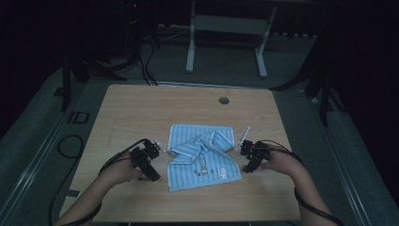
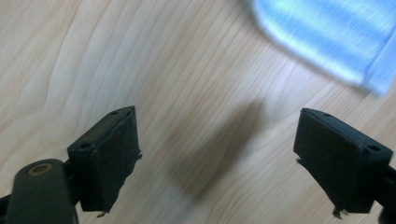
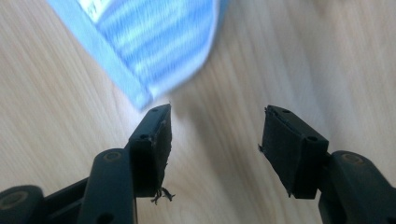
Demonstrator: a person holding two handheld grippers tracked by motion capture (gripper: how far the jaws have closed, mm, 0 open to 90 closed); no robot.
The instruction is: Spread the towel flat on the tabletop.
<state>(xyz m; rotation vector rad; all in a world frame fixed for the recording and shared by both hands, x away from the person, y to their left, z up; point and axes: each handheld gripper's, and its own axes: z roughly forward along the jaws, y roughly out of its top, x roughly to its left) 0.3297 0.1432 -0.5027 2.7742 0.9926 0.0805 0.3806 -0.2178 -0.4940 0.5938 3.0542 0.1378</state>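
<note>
A light blue striped towel [image 1: 202, 153] lies partly folded and rumpled in the middle of the wooden table [image 1: 141, 108]. My left gripper [image 1: 157, 150] sits just off the towel's left edge, open, with bare wood between its jaws; a towel corner [image 2: 327, 42] shows at the upper right of the left gripper view. My right gripper [image 1: 245, 153] is by the towel's right edge, also open. In the right gripper view a towel corner [image 3: 154, 51] lies just beyond the left pad [image 3: 156, 149], not between the jaws.
A round cable hole [image 1: 224, 100] sits near the table's far edge. Black cables [image 1: 70, 146] trail off the table's left side onto the floor. A white desk frame [image 1: 226, 42] stands behind the table.
</note>
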